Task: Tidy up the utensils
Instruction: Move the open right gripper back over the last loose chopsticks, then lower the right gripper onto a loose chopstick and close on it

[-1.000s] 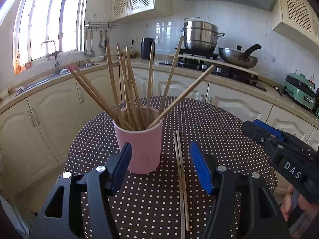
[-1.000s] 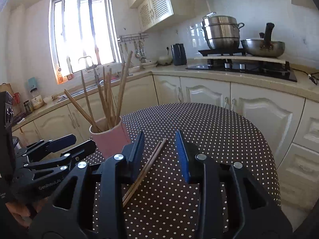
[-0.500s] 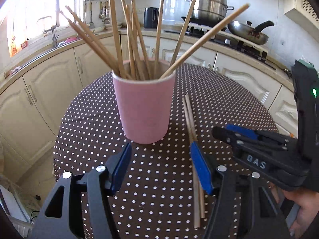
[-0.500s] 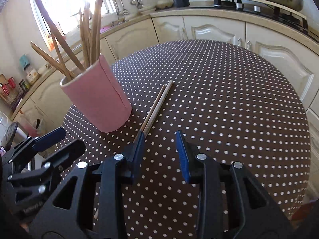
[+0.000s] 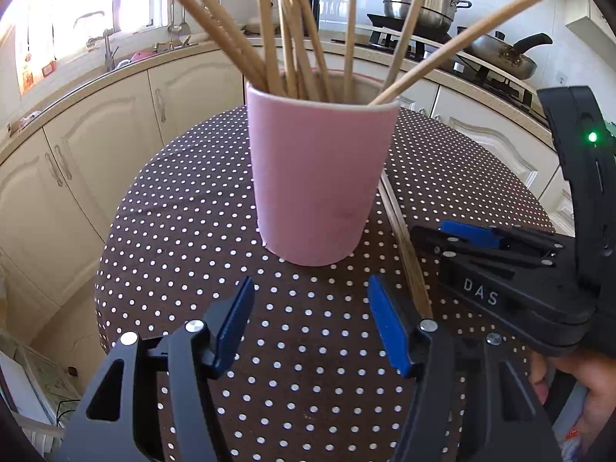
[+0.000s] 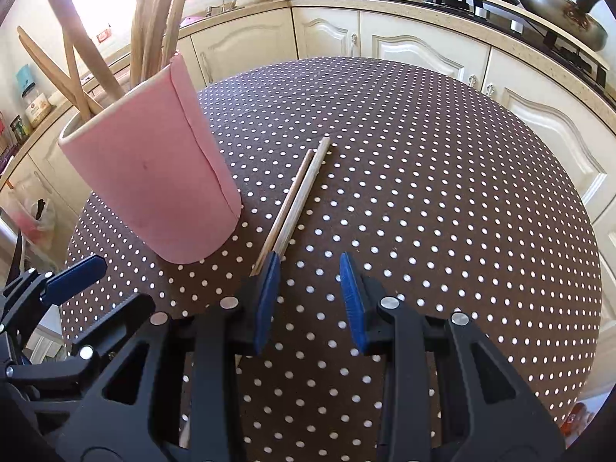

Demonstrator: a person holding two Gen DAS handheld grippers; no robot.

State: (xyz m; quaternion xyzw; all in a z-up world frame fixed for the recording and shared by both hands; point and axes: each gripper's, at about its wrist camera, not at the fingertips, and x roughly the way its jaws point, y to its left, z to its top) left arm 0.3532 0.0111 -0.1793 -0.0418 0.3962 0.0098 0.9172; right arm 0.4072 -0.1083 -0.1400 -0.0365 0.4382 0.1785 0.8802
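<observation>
A pink cup [image 5: 319,177] stands on the round dotted table [image 5: 184,231] and holds several wooden chopsticks [image 5: 292,30]. It also shows in the right wrist view [image 6: 154,184]. A pair of loose chopsticks [image 6: 298,196] lies flat on the table just right of the cup, also seen in the left wrist view [image 5: 404,238]. My left gripper [image 5: 310,323] is open and empty, just in front of the cup. My right gripper [image 6: 310,296] is open and empty; its left finger covers the near ends of the loose pair. It shows in the left wrist view [image 5: 462,238].
Cream kitchen cabinets [image 6: 423,50] and a counter curve around the table. A stove with a steel pot [image 5: 419,0] and a pan [image 5: 504,57] is at the back right. A sink [image 5: 104,46] sits under the window at left. The table edge [image 6: 577,208] falls away on the right.
Both grippers have moved forward and down toward the table. The cup is much closer to the left gripper. The right gripper has come over the near ends of the loose chopsticks.
</observation>
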